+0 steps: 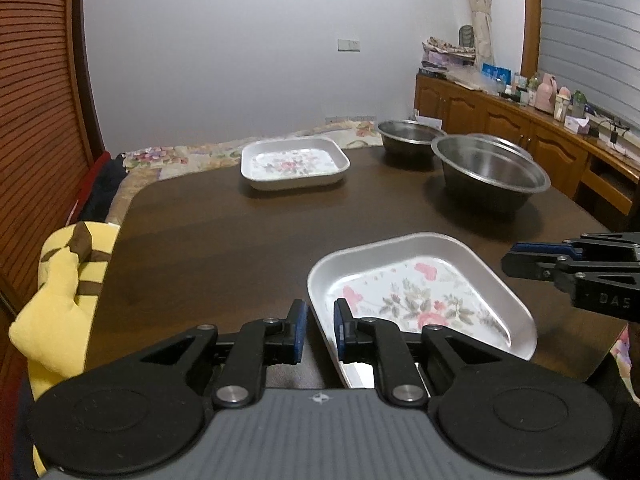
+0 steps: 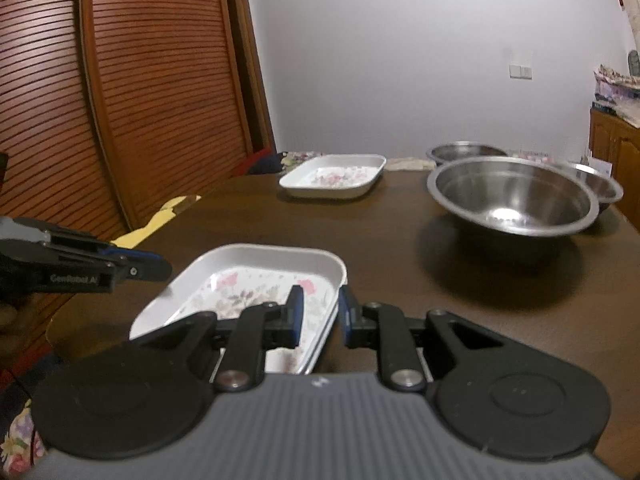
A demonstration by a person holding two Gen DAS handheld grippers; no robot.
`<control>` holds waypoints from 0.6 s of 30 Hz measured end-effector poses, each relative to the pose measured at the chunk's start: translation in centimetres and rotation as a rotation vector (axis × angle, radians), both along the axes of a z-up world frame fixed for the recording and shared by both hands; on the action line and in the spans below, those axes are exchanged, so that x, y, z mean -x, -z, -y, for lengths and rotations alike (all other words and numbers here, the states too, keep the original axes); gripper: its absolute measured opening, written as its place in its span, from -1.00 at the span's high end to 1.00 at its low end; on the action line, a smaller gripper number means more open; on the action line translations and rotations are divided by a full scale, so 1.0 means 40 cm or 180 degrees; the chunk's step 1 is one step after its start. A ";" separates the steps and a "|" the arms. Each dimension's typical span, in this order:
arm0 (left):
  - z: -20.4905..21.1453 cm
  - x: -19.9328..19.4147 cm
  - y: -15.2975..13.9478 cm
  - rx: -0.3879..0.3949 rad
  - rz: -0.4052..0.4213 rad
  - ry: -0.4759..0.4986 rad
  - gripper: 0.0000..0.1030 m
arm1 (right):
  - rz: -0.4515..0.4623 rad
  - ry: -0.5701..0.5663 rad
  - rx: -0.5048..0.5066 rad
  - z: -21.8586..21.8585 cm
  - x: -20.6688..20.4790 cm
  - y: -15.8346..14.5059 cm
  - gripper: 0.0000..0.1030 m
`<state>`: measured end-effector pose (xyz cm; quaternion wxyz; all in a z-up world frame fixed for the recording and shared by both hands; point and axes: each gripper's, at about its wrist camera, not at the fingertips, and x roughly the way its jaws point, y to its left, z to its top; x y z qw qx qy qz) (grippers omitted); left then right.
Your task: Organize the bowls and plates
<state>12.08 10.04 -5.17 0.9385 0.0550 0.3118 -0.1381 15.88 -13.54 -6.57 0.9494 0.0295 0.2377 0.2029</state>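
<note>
Nearby, a white rectangular near plate (image 1: 420,292) with pink floral print and raised rim sits tilted at the near edge of the dark wood worktop (image 1: 224,232). Left gripper (image 1: 320,330) has narrow jaws straddling its left rim; whether the pads press it is unclear. Right gripper (image 2: 320,316) likewise: narrow jaws astride the right rim, contact unclear. A matching far plate (image 1: 294,162) lies flat well apart. Three steel bowls (image 2: 512,200) cluster far right, the big one nearest.
</note>
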 end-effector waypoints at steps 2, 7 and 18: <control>-0.002 -0.005 -0.017 -0.0001 0.0034 -0.0006 0.67 | 0.0066 -0.0008 0.0046 0.002 0.003 -0.020 0.60; -0.002 -0.010 -0.073 0.0017 0.0165 -0.0020 0.54 | 0.0212 0.0006 0.0128 0.017 0.004 -0.065 0.60; 0.002 -0.012 -0.232 0.0049 0.0484 -0.0017 0.39 | 0.0483 -0.0058 0.0223 0.038 -0.009 -0.203 0.60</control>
